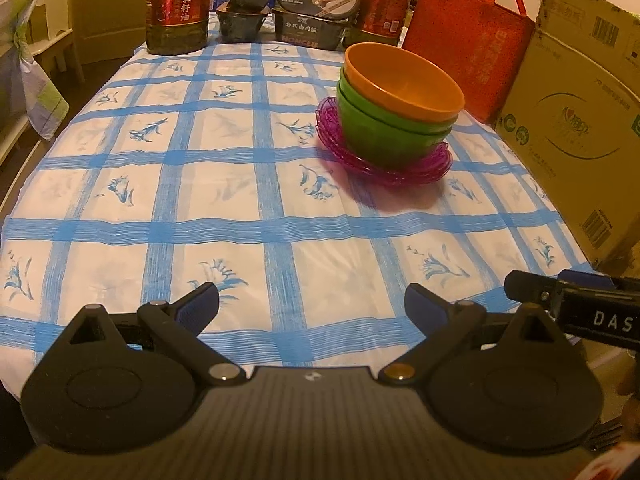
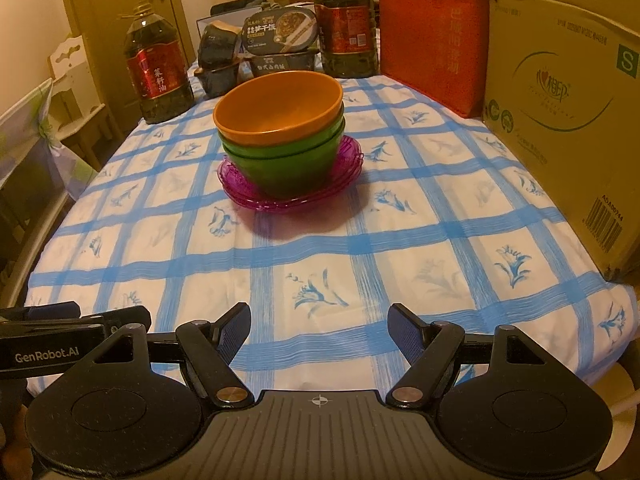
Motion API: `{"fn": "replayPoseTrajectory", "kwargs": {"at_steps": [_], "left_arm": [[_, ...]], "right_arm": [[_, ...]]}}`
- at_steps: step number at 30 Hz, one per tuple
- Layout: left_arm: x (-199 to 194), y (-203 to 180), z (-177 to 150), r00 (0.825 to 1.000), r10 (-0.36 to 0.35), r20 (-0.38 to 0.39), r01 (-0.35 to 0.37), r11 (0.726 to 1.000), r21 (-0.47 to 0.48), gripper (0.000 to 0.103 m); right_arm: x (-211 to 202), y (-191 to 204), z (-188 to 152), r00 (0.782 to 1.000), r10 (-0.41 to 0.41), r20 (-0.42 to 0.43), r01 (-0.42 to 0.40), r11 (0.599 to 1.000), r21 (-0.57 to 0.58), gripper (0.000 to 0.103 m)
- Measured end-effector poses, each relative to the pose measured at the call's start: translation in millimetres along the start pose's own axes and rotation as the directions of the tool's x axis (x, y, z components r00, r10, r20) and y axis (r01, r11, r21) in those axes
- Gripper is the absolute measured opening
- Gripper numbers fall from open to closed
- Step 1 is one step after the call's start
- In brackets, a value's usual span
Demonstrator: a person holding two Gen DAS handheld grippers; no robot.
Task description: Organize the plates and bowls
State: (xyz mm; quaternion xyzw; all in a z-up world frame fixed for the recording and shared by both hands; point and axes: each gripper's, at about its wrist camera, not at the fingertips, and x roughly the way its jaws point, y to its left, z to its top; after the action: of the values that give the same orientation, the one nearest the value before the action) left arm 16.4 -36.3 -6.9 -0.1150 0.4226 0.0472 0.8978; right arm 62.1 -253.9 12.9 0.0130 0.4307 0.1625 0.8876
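An orange bowl (image 1: pixel 404 82) sits nested on top of two green bowls (image 1: pixel 384 136), and the stack stands on a pile of purple see-through plates (image 1: pixel 384 168) on the blue-checked tablecloth (image 1: pixel 224 196). The same stack shows in the right wrist view: orange bowl (image 2: pixel 280 104), green bowls (image 2: pixel 288 160), purple plates (image 2: pixel 276 196). My left gripper (image 1: pixel 312 304) is open and empty, low over the near table edge, well short of the stack. My right gripper (image 2: pixel 318 330) is open and empty, also near the front edge. Each gripper shows at the edge of the other's view.
Two large oil bottles (image 2: pixel 158 80) (image 2: pixel 346 36), stacked instant meal boxes (image 2: pixel 280 40) and a dark packet (image 2: pixel 218 52) line the far edge. A red bag (image 2: pixel 432 36) and a big cardboard box (image 2: pixel 568 128) stand along the right side. A chair (image 1: pixel 24 76) stands left of the table.
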Motion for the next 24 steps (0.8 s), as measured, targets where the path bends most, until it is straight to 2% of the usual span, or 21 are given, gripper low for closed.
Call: {"fn": "replayPoseTrajectory", "kwargs": {"at_steps": [24], "left_arm": [[-0.3, 0.0, -1.5, 1.0, 0.002, 0.001, -0.002, 1.0, 0.005, 0.099]], "right_arm": [[0.6, 0.1, -0.8, 1.0, -0.003, -0.003, 0.003, 1.0, -0.001, 0.075]]}}
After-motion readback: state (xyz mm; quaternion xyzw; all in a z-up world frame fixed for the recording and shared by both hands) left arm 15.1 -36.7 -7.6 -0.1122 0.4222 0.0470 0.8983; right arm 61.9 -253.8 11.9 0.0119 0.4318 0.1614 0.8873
